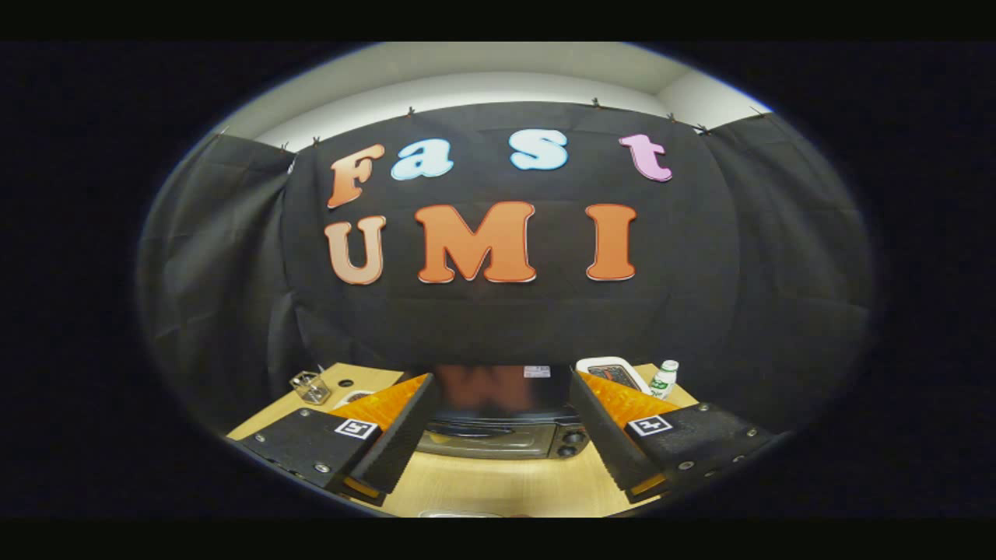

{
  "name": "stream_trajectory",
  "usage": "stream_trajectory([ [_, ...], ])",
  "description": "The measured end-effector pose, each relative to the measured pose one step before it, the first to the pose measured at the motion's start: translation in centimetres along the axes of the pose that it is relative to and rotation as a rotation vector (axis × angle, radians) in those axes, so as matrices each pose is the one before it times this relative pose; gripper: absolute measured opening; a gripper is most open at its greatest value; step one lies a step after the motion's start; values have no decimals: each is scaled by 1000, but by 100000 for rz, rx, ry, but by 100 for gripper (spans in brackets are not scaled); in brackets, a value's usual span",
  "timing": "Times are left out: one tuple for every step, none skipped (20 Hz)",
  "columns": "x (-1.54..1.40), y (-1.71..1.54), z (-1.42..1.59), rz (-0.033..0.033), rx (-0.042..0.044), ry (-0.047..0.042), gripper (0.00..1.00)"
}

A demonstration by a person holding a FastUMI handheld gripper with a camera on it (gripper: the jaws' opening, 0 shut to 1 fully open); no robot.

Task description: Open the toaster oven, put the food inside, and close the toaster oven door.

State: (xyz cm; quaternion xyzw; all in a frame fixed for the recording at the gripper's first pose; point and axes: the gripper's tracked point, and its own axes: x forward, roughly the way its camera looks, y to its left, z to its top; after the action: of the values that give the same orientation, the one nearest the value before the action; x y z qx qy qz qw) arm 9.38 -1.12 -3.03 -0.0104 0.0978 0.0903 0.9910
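Observation:
A black toaster oven [498,424] stands on the wooden table [498,486], framed between my two fingers and a little beyond them. Its glass door with a handle bar across the top is closed, and two knobs [570,443] sit at its right end. My gripper [498,435] is open, its fingers wide apart with nothing between them, held well above the table. The edge of a pale plate or dish [459,514] peeks in at the near table edge below the fingers; what lies on it is hidden.
A small wire basket [310,386] stands at the back left of the table. A white tray [612,372] and a small white bottle with a green label [664,379] stand at the back right, behind the right finger. Black cloth walls the booth behind.

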Motion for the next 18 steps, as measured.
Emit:
stream_trajectory([
  [-480, -435, 556, -570, 1032, -2657, 100],
  [-589, -571, 392, -1743, 508, -2479, 100],
  [-616, -686, 342, -2697, 365, -1814, 100],
  [-665, -761, 464, -2384, 286, -2236, 100],
  [-632, -438, 675, -1186, 194, -2711, 100],
  [-754, -245, 706, -472, -293, -2433, 100],
  [-571, -572, 375, -1392, -8, -1396, 100],
  [-207, -658, 197, -1956, 94, -1105, 100],
  [-429, -642, 298, -1893, 42, -1248, 100],
  [-627, -443, 412, -1894, 368, -1639, 100],
  [-547, -324, 442, -1255, 568, -2123, 100],
  [-427, -35, 521, -1078, 326, -2335, 100],
  [-455, 44, 635, -684, -223, -1999, 100],
  [-448, 145, 359, -336, -562, -1625, 100],
  [-598, 123, 499, -74, -925, -1284, 100],
  [-600, 12, 403, -320, -1054, -1022, 100],
  [-478, -111, 333, -956, -933, -457, 100],
  [-511, -221, 176, -946, -777, -89, 100],
])
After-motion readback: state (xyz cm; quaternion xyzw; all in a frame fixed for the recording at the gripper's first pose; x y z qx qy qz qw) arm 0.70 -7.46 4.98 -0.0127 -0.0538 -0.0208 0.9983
